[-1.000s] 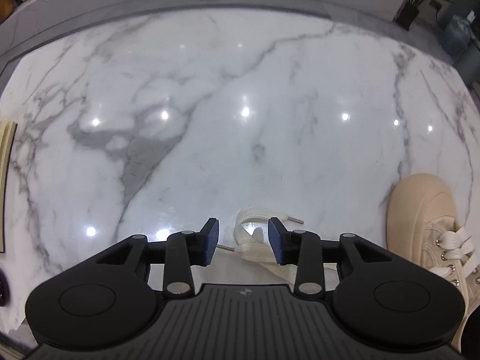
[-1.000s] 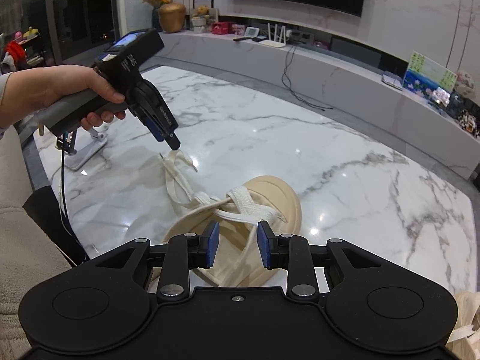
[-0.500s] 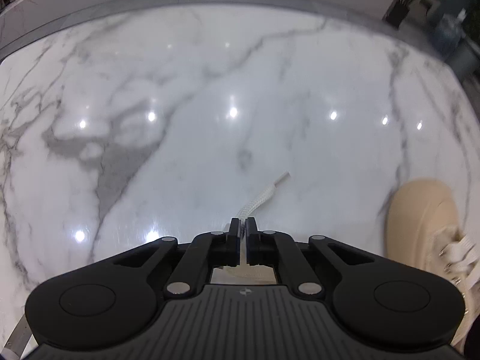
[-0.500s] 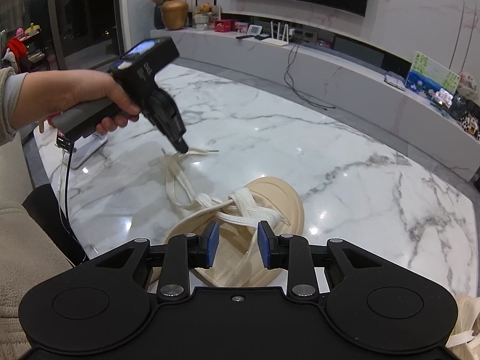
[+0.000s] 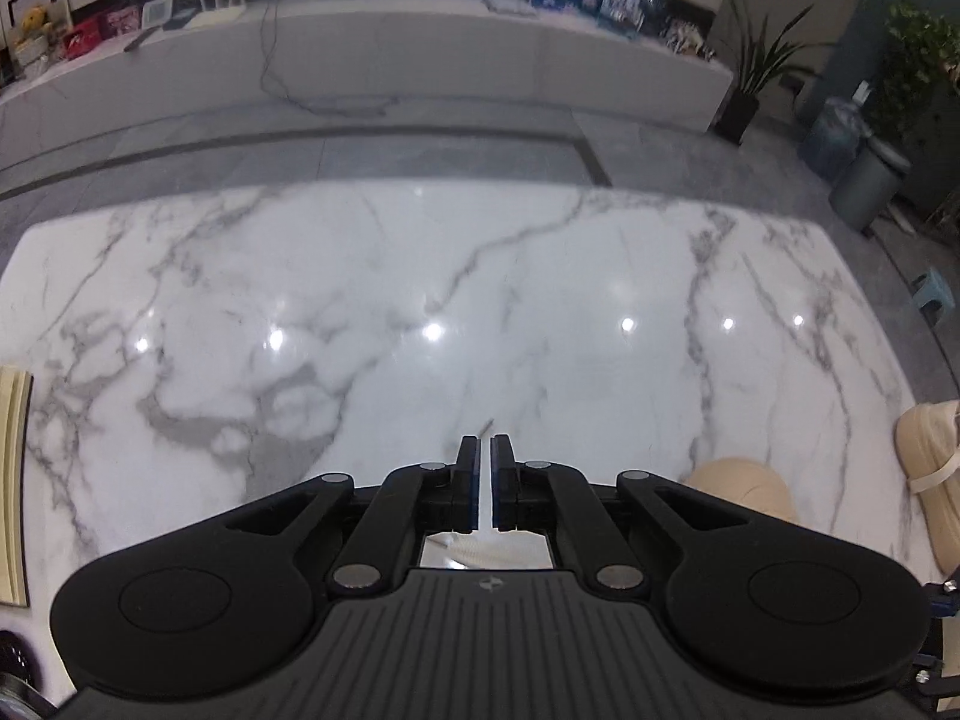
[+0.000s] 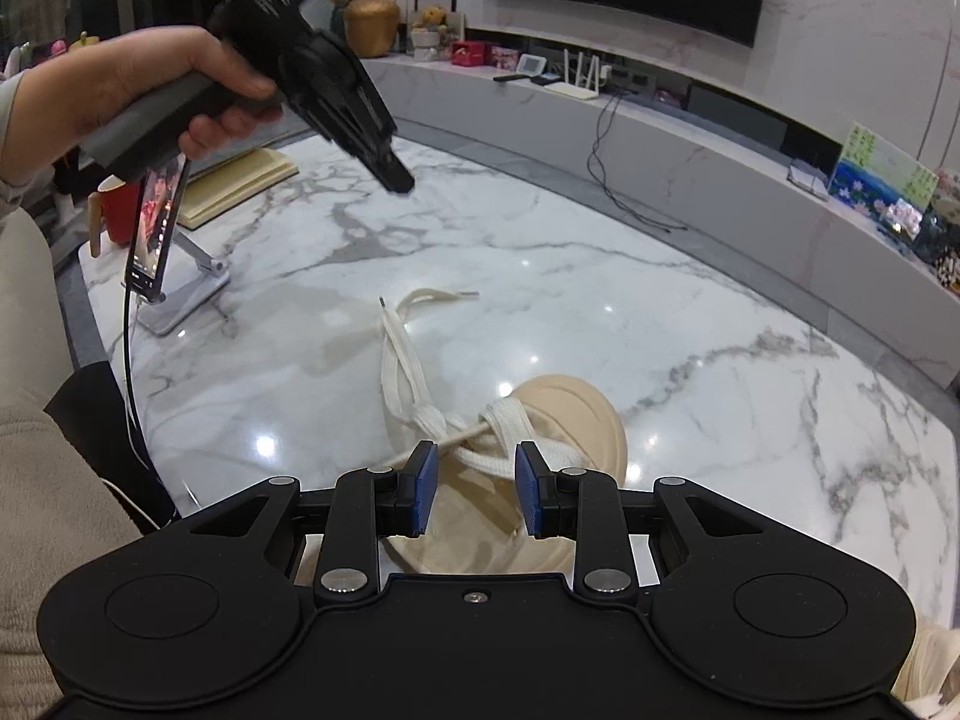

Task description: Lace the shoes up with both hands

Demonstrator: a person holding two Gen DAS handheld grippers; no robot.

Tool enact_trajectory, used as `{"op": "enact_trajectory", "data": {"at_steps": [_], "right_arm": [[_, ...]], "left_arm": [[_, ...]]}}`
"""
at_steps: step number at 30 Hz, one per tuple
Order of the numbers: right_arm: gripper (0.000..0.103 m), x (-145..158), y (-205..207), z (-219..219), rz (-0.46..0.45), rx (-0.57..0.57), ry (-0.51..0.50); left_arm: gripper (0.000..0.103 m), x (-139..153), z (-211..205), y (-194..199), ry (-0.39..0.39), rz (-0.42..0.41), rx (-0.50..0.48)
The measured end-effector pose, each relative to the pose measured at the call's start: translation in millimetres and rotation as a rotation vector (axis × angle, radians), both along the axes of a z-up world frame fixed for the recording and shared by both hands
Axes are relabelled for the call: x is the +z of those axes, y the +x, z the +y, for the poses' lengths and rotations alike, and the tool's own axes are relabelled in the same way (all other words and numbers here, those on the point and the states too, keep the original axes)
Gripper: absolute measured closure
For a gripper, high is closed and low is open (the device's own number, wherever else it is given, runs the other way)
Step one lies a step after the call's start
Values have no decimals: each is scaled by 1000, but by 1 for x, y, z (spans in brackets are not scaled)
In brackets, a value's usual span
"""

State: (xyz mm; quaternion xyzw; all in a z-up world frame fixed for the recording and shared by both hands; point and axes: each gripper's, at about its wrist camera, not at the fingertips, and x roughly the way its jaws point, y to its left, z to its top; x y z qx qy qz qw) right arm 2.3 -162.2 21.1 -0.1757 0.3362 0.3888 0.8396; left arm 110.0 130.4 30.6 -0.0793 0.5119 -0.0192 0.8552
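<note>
The beige shoe (image 6: 576,414) sits on the marble table (image 6: 720,360) directly under my right gripper (image 6: 474,480), toe pointing away from me. Its white lace (image 6: 408,360) crosses loosely over the tongue. From there it trails off to the left of the shoe across the tabletop, where both tips lie flat on the stone, near each other.

My right gripper hangs over the shoe's opening with its blue pads parted to a middling gap. The crossed part of the lace lies just past the pads, and nothing is pinched between them.

My left gripper (image 6: 399,183) is up in the air to the left, well clear of the table and of the lace ends below it, gripped by my left hand (image 6: 174,78). Its jaws are closed to a thin slit, and from the right camera I see no lace hanging from its tip. In its own camera a thin dark sliver shows just beyond the fingertips; I cannot tell what it is.

Beyond the laces stand a phone (image 6: 156,234) on a stand, a red mug (image 6: 117,210) and an open book (image 6: 240,180). A second shoe (image 5: 927,438) lies at the table's right edge.
</note>
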Motion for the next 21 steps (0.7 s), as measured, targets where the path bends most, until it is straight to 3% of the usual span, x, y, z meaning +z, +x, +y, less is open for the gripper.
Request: {"op": "enact_trajectory", "data": {"at_steps": [3,7,21], "right_arm": [[76,0,-3,0,1,11,0],[75,-2,0,-2,15,-5,-2],[74,-10,18,-7,50,-35,-13]], "left_arm": [[86,-11,-1,5,-3,13,2],[81,-30,-15,21,57,35,-45],[80,-81,-31,53,142,131,-151]]}}
